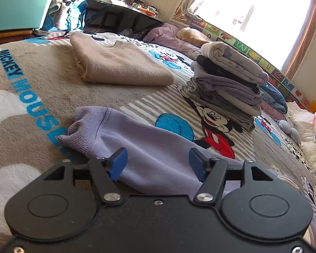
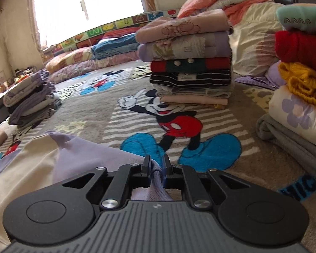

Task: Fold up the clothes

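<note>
1. L gripper (image 1: 158, 164): jaws wide apart, blue pads either side of the lilac sleeve (image 1: 141, 147), nothing clamped. Can't tell if the pads touch the cloth.
2. Sleeve lies flat on the Mickey blanket (image 1: 31, 80); ribbed cuff (image 1: 84, 124) points to 10 o'clock from the L gripper.
3. R gripper (image 2: 157, 168): jaws together, clamped on a bunched bit of the lilac garment (image 2: 73, 154).
4. In the R view the garment spreads to 9 o'clock of the gripper, lilac w/ cream panels, on the blanket.
5. Folded beige sweater (image 1: 120, 63) at 11 o'clock in the L view, well apart from the sleeve.
6. Grey/lilac folded stack (image 1: 227, 84) at 1 o'clock in the L view; same stack (image 2: 31, 99) at 10 o'clock in the R view.
7. Taller mixed stack (image 2: 189, 63) at 12 o'clock in the R view; another pile (image 2: 301, 73) at 2 o'clock.
</note>
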`<state>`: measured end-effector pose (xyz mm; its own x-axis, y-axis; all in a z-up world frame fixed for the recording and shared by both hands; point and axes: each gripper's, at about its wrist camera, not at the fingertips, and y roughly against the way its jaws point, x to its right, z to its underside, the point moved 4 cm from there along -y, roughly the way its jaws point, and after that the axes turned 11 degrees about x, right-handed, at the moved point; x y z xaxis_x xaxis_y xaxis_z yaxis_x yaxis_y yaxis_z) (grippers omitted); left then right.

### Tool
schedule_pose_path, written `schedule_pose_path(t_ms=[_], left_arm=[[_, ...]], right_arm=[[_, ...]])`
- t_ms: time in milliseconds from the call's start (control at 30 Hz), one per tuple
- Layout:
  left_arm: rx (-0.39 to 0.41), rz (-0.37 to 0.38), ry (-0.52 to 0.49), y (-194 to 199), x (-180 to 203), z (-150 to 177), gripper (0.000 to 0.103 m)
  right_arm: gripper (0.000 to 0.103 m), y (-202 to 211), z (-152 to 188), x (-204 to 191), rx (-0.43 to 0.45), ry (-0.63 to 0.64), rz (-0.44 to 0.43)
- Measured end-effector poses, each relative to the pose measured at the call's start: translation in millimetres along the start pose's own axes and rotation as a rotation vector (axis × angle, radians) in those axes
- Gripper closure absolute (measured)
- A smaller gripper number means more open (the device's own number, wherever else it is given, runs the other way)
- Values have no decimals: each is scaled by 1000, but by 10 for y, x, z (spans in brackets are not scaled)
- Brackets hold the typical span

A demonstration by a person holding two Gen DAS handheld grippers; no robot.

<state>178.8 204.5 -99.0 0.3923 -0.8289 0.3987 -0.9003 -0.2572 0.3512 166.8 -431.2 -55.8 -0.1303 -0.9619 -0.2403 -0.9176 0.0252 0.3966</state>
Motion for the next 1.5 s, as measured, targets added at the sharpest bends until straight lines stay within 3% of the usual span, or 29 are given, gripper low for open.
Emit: schedule_pose_path(t_ms=[67,133,200,433,567,667,833,1000,1133,1267,1400,1500], left_arm=[[-7,-2,-8,-28,11,22,39],[-12,-2,-12,-52,5,39,39],[-15,1,-14,-73,4,44,39],[-28,11,-16,-134,37,48,39],[-34,23,-30,-156,138,75,39],[-38,32,-39,-158,221,109,39],[-52,33,-53,-191,248,144,39],[-68,43,-55,-245,223,160,38],[-75,53,-64,-278,220,164,36],[-82,72,-68,-296,221,174,31],[-88,94,-70,-305,220,181,27],[-92,108,-65,-301,214,177,25]], right_arm=[[87,-126,97,213,-44,-116,21],[75,-97,245,397,-30,-259,58],[48,13,414,506,3,-386,68],[47,531,988,508,136,-711,19],[53,420,911,423,121,-612,46],[91,218,741,335,79,-518,17],[93,115,161,142,142,-289,16],[93,-24,-501,189,202,-174,12],[93,-180,-744,188,203,-96,12],[93,-451,-569,325,99,-94,78],[92,-772,-49,706,-85,-200,201],[96,-720,112,791,-59,-253,211]])
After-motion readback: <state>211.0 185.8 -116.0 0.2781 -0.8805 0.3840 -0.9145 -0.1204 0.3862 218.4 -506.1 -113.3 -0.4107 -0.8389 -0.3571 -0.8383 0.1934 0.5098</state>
